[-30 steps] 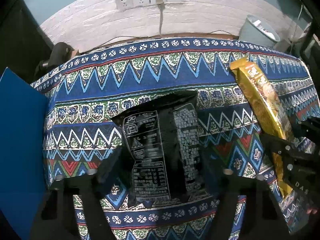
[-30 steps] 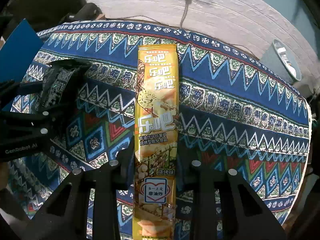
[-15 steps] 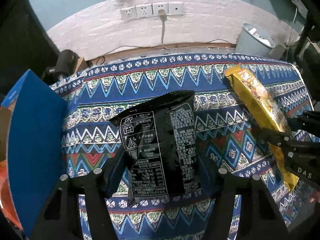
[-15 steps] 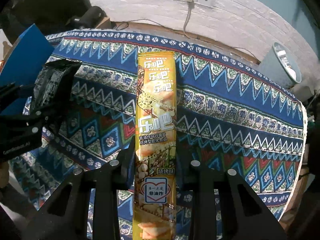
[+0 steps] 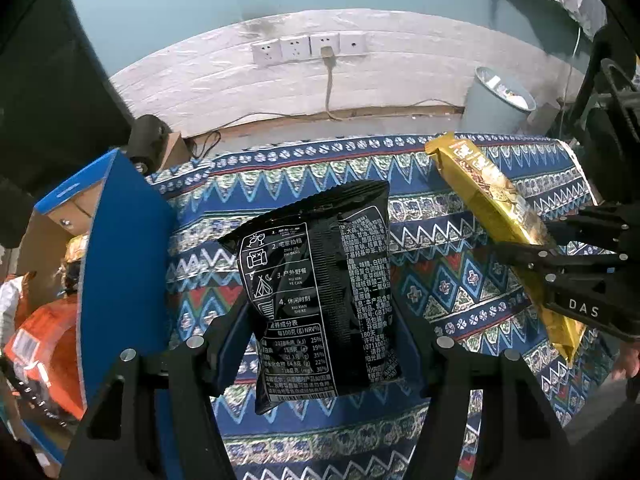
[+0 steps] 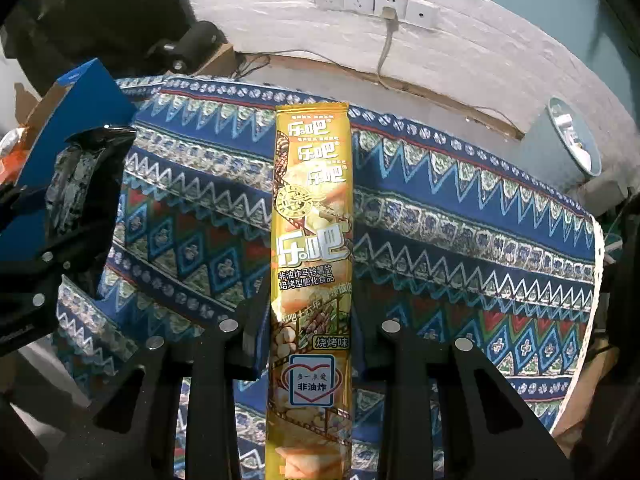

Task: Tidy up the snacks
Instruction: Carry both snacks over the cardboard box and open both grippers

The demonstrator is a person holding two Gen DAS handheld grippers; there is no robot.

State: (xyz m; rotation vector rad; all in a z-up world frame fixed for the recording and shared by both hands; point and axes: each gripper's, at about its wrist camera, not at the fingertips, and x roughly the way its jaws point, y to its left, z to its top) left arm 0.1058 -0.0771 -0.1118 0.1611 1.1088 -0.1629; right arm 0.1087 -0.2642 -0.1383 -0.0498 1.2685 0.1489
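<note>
My left gripper (image 5: pixel 320 340) is shut on a black snack bag (image 5: pixel 320 280) and holds it in the air above the patterned tablecloth (image 5: pixel 304 176). My right gripper (image 6: pixel 310 320) is shut on a long yellow snack pack (image 6: pixel 312 240), held lengthwise above the cloth. The yellow pack (image 5: pixel 492 208) and right gripper (image 5: pixel 536 252) also show at the right of the left wrist view. The black bag (image 6: pixel 80 184) and left gripper show at the left of the right wrist view.
A blue cardboard box (image 5: pixel 120 272) stands open at the left, with orange snack packs (image 5: pixel 44 344) inside. The box (image 6: pixel 72 108) also shows in the right wrist view. A grey bin (image 5: pixel 496 108) stands by the wall behind the table, under wall sockets (image 5: pixel 308 46).
Both grippers have risen and pulled back with their snacks, so more wall and floor show. The blue box and its orange contents have come into the left wrist view.
</note>
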